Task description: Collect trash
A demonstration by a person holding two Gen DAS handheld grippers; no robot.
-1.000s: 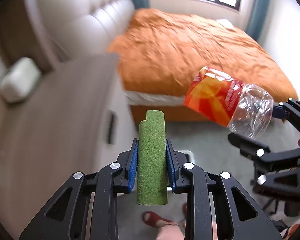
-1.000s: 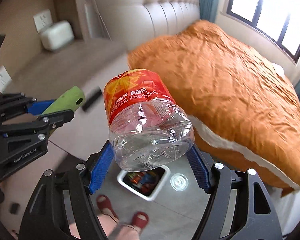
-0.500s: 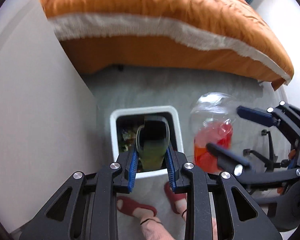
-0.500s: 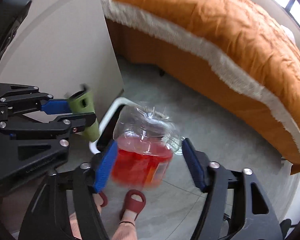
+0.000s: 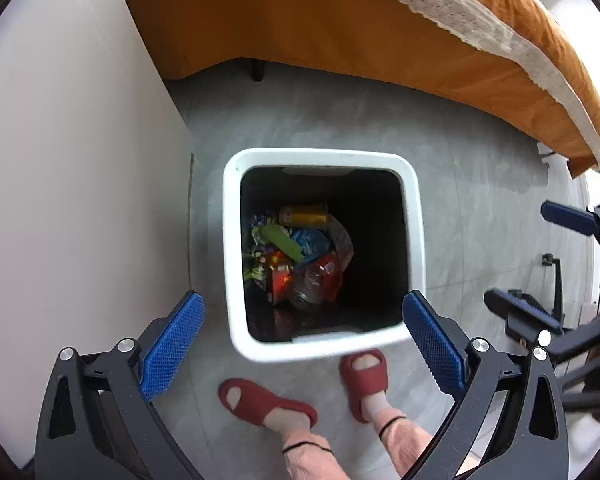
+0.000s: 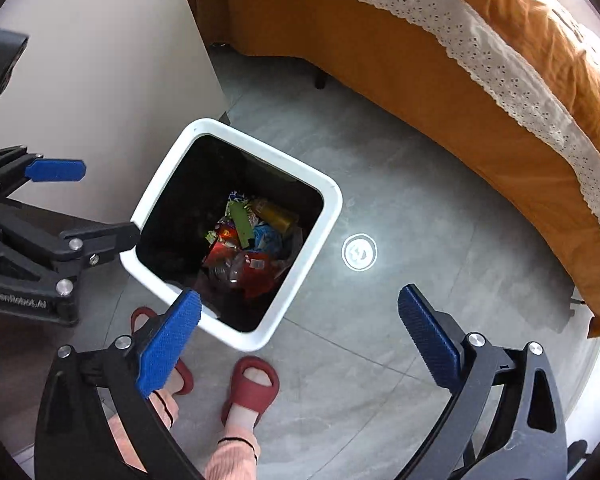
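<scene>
Both grippers point down over the white bin, jaws opening with nothing between them. The left gripper frames the bin; the right gripper hangs to its right. Trash, including a green piece and a bottle, lies in the bin. Only the right view shows a floor drain.

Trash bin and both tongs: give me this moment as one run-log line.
left tongs: opening, empty | right tongs: opening, empty | white trash bin: on floor beside bed, holds green stick, plastic bottle, wrappers
</scene>
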